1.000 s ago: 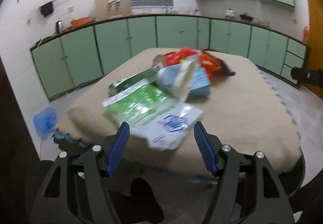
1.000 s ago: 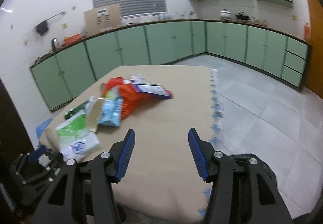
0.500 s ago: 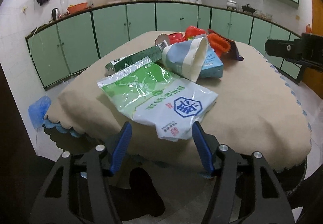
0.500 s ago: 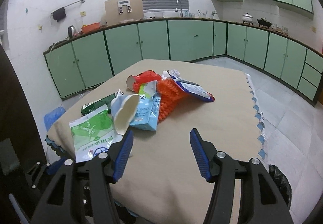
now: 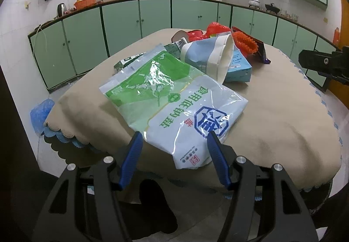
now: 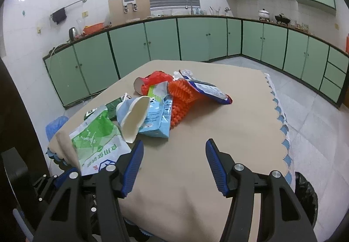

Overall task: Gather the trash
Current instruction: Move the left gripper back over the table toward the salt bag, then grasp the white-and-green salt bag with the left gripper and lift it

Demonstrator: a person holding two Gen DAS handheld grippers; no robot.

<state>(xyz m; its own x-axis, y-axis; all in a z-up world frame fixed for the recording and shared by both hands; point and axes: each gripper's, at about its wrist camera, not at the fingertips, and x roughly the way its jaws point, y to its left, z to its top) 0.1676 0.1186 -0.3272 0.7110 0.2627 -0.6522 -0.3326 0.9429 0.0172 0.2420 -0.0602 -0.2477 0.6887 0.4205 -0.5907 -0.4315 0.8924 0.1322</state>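
Left gripper (image 5: 173,138) jaws apart astride salt bag's near corner, not pinching | right gripper (image 6: 174,147) gaping, empty | salt bag (image 5: 172,100) overhangs table (image 5: 283,115) edge | looks light, floppy, slick film, so pinch that corner

left gripper (image 5: 174,140) neared salt bag (image 5: 174,97) (blur gone)

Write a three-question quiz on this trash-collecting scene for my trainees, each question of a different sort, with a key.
1. True or false: the left gripper is clamped on the green-and-white bag.
2. What lies right behind that bag? A. paper cup B. kettle C. plate
3. Fill in: the right gripper points at bare ____.

Key
1. False: the bag's near corner sits between open fingers.
2. A: the cup lies on its side, resting on the bag.
3. Tablecloth; nothing is between its fingers.
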